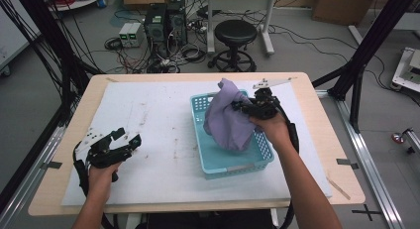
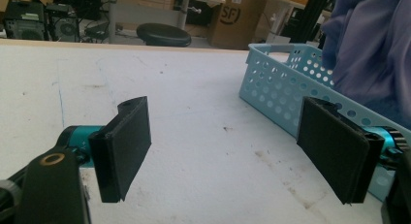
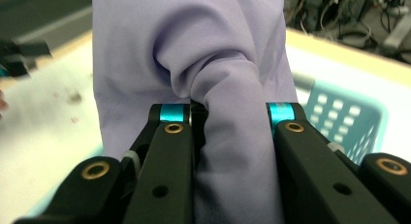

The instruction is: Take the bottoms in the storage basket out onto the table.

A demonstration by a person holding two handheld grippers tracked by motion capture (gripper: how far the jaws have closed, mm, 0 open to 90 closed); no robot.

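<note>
A lilac cloth [image 1: 225, 117] hangs bunched above a light-blue perforated basket [image 1: 233, 168], its lower end draping into the basket. My right gripper [image 1: 236, 107] is shut on the cloth's upper right part and held over the basket's far right side. In the right gripper view a thick fold of the cloth [image 3: 194, 54] is squeezed in my right gripper [image 3: 232, 112], with the basket [image 3: 344, 117] below. My left gripper [image 1: 126, 137] rests low at the table's left, open with nothing in it. Beyond my left gripper [image 2: 228, 151] in its own view stand the basket [image 2: 281, 83] and cloth [image 2: 373, 44].
A white stained mat [image 1: 148, 125] covers most of the wooden table [image 1: 59, 154]. Behind the table are a black stool [image 1: 235, 35], computer towers [image 1: 166, 21] and tangled cables on the floor. Black frame posts [image 1: 366, 45] stand at the right.
</note>
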